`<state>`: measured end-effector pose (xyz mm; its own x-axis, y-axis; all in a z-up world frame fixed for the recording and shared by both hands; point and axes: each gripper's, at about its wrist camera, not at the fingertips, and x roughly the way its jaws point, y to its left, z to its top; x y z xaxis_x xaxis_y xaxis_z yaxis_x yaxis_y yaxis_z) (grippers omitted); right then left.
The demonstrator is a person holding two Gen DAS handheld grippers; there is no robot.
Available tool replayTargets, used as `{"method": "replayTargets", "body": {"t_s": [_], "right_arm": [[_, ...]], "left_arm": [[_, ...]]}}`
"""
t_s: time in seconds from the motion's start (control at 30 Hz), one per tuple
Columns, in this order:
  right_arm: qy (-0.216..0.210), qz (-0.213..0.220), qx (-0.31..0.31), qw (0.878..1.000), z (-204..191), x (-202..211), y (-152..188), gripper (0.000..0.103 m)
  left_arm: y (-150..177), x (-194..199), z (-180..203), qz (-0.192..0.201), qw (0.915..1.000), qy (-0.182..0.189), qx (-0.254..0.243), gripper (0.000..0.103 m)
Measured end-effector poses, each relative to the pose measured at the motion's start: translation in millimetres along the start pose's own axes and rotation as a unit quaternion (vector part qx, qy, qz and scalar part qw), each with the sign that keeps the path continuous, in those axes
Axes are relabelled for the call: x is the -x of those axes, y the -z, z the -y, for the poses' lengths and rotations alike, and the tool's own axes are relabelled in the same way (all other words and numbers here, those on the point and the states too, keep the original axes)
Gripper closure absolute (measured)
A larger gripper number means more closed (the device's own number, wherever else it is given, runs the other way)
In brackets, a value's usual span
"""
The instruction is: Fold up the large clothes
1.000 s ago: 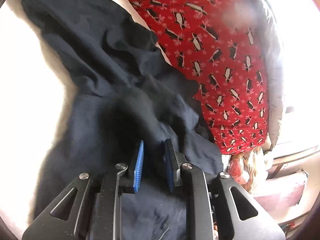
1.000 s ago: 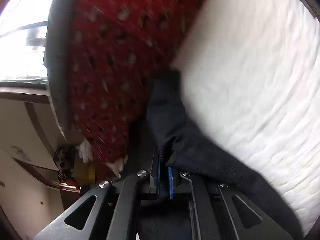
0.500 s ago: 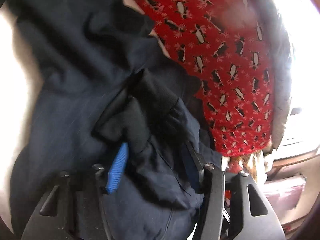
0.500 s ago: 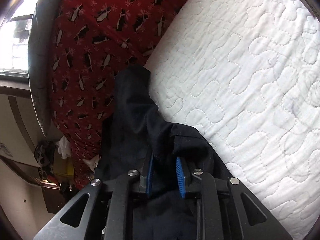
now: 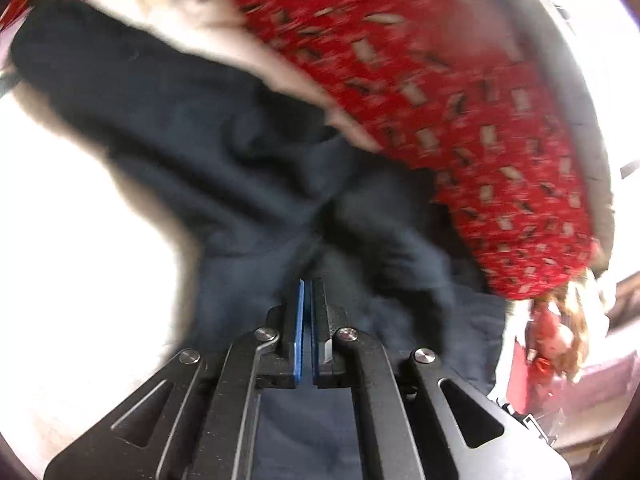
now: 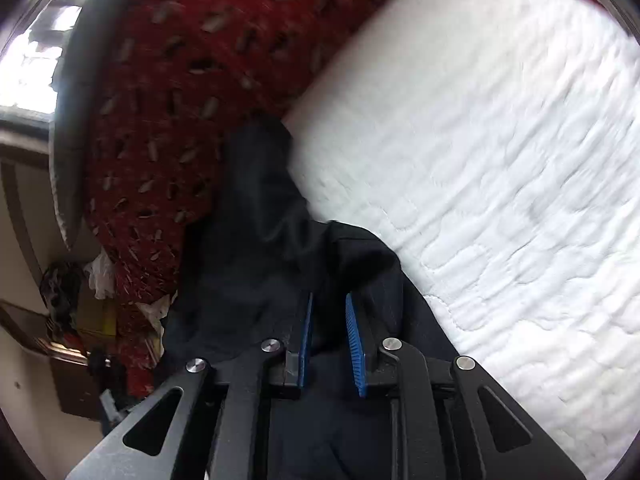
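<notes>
A dark navy garment lies crumpled on a white quilted bed. In the left wrist view my left gripper is shut, its blue pads pressed together on a fold of the navy cloth. In the right wrist view my right gripper is open, its blue pads apart with the navy garment lying between and in front of them, a sleeve end reaching toward the red blanket. Both views are motion blurred.
A red penguin-print blanket with a grey backing lies along the far side of the bed, also in the right wrist view. Cluttered shelves and bags stand beyond the bed edge. A bright window is at upper left.
My left gripper opened wide over the navy cloth, then closed on a fold of it. My right gripper went from shut on the cloth to open, and both views shifted.
</notes>
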<state>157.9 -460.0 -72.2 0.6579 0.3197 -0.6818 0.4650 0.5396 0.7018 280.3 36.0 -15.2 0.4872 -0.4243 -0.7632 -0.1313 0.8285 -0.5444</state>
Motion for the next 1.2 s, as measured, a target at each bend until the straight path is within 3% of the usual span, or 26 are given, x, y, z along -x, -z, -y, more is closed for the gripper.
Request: {"method": "replayTargets", "body": {"t_s": [0.07, 0.13, 0.23, 0.3, 0.33, 0.37, 0.4, 0.43, 0.47, 0.53, 0.57, 0.6, 0.67, 0.73, 0.8, 0.87, 0.93, 1.03, 1.2], "right_arm": [[-0.019, 0.039, 0.031, 0.999, -17.1, 16.2, -2.1, 0.084], [-0.040, 0.073, 0.066, 0.994, -42.5, 23.9, -12.3, 0.083], [-0.053, 0.062, 0.094, 0.992, -66.2, 5.2, -22.9, 0.080], [-0.045, 0.037, 0.113, 0.992, -76.0, -21.5, -27.4, 0.081], [-0.031, 0.037, 0.127, 0.991, -76.6, -32.1, -26.4, 0.081], [-0.003, 0.037, 0.144, 0.989, -75.4, -46.4, -27.9, 0.082], [0.039, 0.031, 0.150, 0.987, -67.9, -60.3, -30.0, 0.083], [0.081, 0.012, 0.143, 0.986, -56.9, -74.7, -32.9, 0.086], [0.102, -0.019, 0.119, 0.987, -36.4, -90.7, -36.8, 0.101], [0.078, 0.003, 0.096, 0.992, -27.8, -76.8, -41.9, 0.103], [0.078, 0.005, 0.093, 0.993, -29.8, -70.4, -42.8, 0.103], [0.074, 0.016, 0.101, 0.992, -35.9, -62.2, -41.4, 0.094], [0.060, 0.037, 0.137, 0.988, -52.9, -50.8, -34.4, 0.093], [0.026, 0.033, 0.161, 0.986, -74.4, -51.9, -23.6, 0.092], [-0.003, 0.007, 0.182, 0.983, -95.4, -65.3, -5.6, 0.081], [0.010, -0.033, 0.199, 0.979, -105.2, -86.9, 11.1, 0.075], [0.049, -0.077, 0.214, 0.973, -115.0, -108.3, 30.8, 0.076], [0.000, -0.056, 0.233, 0.971, -141.3, -106.7, 52.8, 0.076], [-0.043, -0.095, 0.268, 0.958, -188.5, -135.9, 86.4, 0.076]], "left_arm": [[-4.7, -2.3, 22.6, -0.001, 0.9994, 0.024, -0.025, 0.101], [-7.5, -13.0, 46.5, -0.004, 0.9985, 0.024, -0.049, 0.095], [-8.7, -44.3, 63.1, -0.024, 0.9979, 0.010, -0.059, 0.093], [-7.0, -63.7, 60.6, -0.032, 0.9973, -0.017, -0.063, 0.093], [-7.0, -73.2, 57.6, -0.031, 0.9957, -0.049, -0.072, 0.093], [-7.6, -87.2, 55.1, -0.036, 0.9916, -0.093, -0.082, 0.093], [-9.0, -97.9, 46.4, -0.046, 0.9888, -0.110, -0.089, 0.097], [-12.1, -96.5, 41.6, -0.038, 0.9910, -0.097, -0.084, 0.098], [-16.4, -91.7, 36.9, -0.040, 0.9933, -0.082, -0.071, 0.099], [-21.7, -79.6, 30.2, -0.052, 0.9961, -0.057, -0.042, 0.099], [-23.5, -69.7, 29.1, -0.042, 0.9974, -0.046, -0.036, 0.099], [-24.5, -60.0, 34.1, -0.023, 0.9985, -0.037, -0.033, 0.098], [-21.0, -46.3, 37.9, -0.002, 0.9991, -0.020, -0.037, 0.092], [-14.8, -55.7, 41.6, -0.022, 0.9974, -0.047, -0.050, 0.077], [-3.6, -73.6, 39.1, -0.053, 0.9934, -0.077, -0.067, 0.076], [-2.4, -70.9, 38.0, -0.051, 0.9932, -0.067, -0.081, 0.077], [-9.4, -57.1, 31.4, -0.059, 0.9959, -0.038, -0.058, 0.077], [-31.8, -27.5, 9.9, -0.035, 0.9991, -0.010, -0.019, 0.076], [-82.4, 19.7, -75.5, 0.018, 0.9966, -0.019, 0.078, 0.067]]}}
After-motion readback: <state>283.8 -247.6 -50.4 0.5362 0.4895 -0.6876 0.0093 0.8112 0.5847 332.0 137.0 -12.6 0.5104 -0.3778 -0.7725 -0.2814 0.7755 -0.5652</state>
